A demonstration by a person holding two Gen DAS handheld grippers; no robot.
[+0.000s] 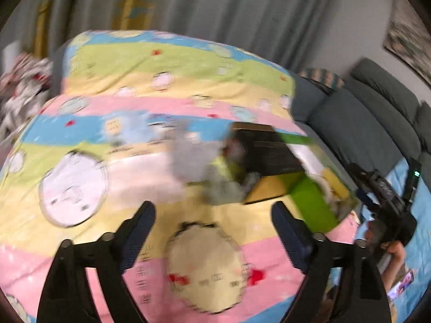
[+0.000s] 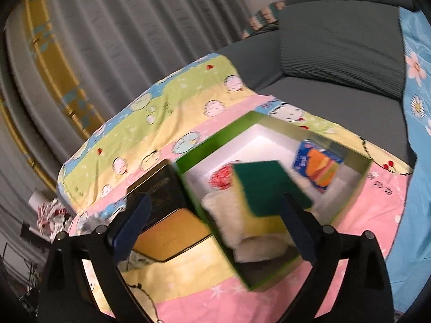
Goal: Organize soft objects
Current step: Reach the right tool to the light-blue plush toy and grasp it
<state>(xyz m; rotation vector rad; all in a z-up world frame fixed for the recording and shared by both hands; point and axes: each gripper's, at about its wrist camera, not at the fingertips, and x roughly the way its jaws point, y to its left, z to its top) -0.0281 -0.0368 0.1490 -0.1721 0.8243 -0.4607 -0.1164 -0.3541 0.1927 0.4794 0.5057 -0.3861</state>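
We see the left gripper (image 1: 212, 215) with its jaws spread wide and nothing between them, above the striped cartoon bedsheet (image 1: 129, 67). At its 1 o'clock stands the green box (image 1: 312, 202), beside a black and yellow box (image 1: 269, 156); a blurred grey soft object (image 1: 188, 161) lies at 12 o'clock. We see the right gripper (image 2: 215, 210) likewise wide apart and holding nothing. Directly ahead of it, a green-and-yellow sponge (image 2: 266, 185) sits tilted over the green box (image 2: 361, 180); whether it touches the white fluffy cloth (image 2: 229, 215) below it, we cannot tell. A blue packet (image 2: 317, 164) lies at 1 o'clock inside the box.
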